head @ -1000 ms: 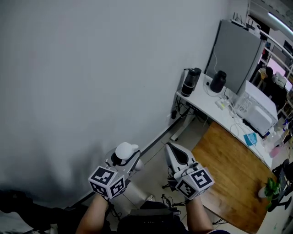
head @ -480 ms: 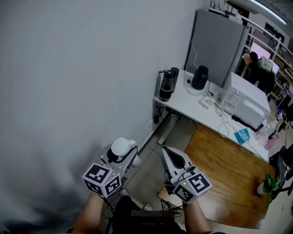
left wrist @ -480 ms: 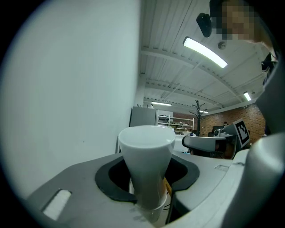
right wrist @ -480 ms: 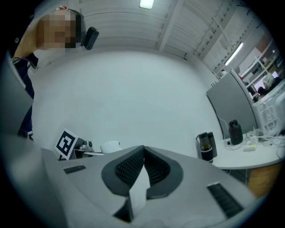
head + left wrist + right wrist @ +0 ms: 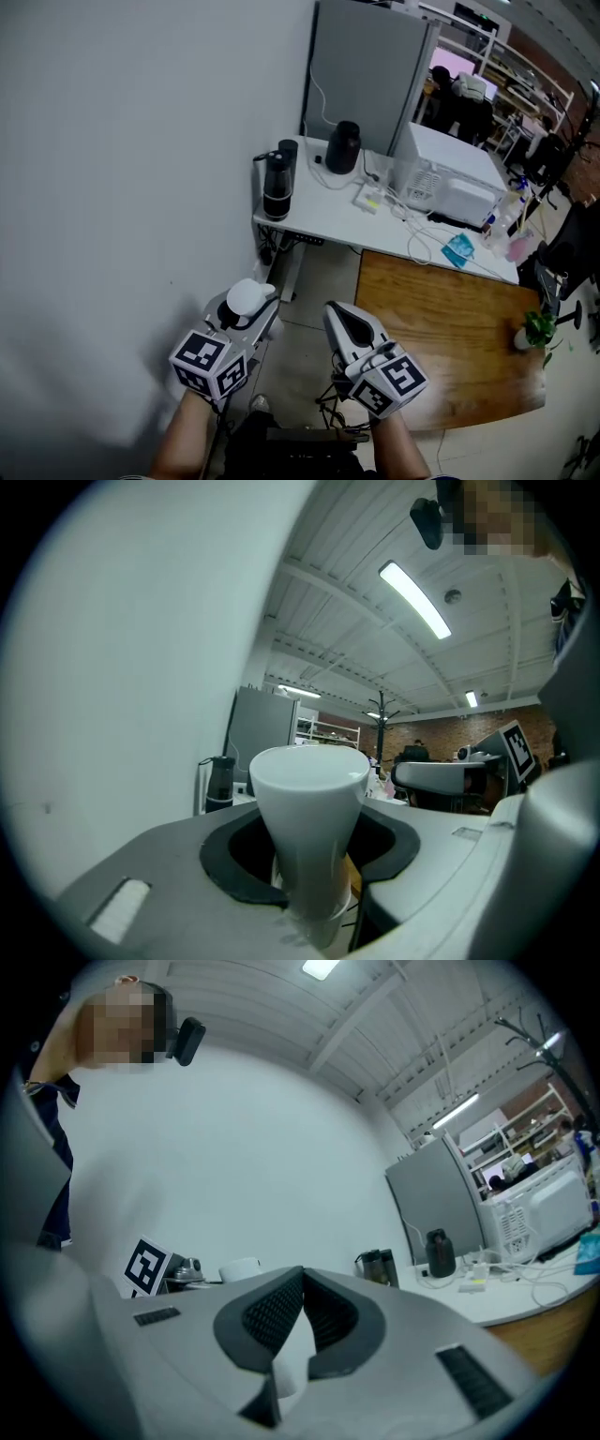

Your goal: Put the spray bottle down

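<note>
Bottle (image 5: 247, 298) sits pinched in our left gripper (image 5: 253, 317), off any surface, so it's not put down yet. 1 step left: set it down and release. Right gripper (image 5: 341, 317) is pressed together, empty. Wall (image 5: 122, 187) runs close on the left gripper's left. Desk (image 5: 375, 223) ahead looks cluttered. Wood table (image 5: 450, 319), ahead-right, has more open room.

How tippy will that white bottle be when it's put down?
Probably a bit tippy: the white bottle looks wider on top than where the left gripper squeezes it. Its shiny skin may be slippery, yet it seems stiff, undented.
</note>
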A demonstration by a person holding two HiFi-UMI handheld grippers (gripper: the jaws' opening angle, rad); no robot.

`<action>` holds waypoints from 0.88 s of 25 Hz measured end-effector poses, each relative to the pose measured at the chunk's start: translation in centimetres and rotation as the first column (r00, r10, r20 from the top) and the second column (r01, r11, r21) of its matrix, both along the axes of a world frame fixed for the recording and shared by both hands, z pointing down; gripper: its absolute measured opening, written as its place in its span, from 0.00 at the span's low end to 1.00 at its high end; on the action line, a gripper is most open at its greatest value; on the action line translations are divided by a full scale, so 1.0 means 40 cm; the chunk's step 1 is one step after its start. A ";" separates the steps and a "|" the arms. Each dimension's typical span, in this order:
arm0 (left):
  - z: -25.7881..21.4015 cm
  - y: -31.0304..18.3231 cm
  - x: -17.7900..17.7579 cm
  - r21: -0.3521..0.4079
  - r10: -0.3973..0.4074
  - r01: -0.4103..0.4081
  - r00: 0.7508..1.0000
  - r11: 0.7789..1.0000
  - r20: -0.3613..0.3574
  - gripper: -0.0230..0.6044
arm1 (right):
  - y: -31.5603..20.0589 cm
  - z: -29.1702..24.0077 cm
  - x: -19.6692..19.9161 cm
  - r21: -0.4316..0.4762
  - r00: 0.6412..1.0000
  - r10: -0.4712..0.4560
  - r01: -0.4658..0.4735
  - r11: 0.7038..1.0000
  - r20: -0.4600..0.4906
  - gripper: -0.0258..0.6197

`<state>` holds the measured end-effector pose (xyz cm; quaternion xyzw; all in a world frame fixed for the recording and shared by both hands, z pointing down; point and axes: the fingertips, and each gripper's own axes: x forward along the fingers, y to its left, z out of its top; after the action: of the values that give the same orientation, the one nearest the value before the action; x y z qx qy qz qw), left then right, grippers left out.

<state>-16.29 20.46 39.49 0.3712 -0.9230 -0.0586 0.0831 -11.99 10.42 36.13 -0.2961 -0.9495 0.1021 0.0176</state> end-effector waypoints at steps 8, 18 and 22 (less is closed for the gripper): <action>0.032 -0.142 -0.113 0.029 0.260 -0.259 0.966 0.965 -0.014 0.34 | -0.096 -0.011 0.001 0.015 0.961 0.276 -0.276 0.961 0.001 0.05; 0.062 -0.421 -0.128 -0.010 0.530 -0.530 0.847 0.848 -0.038 0.34 | -0.330 0.000 0.010 -0.055 0.868 0.496 -0.495 0.867 0.004 0.05; 0.024 -0.541 -0.137 -0.035 0.612 -0.612 0.791 0.790 -0.014 0.34 | -0.423 -0.012 0.025 -0.089 0.819 0.573 -0.570 0.817 0.016 0.05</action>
<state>-21.78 -1.19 40.46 0.6482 -0.7540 -0.0116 0.1054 -11.00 -6.48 35.66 -0.0002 -0.9899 0.1343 -0.0457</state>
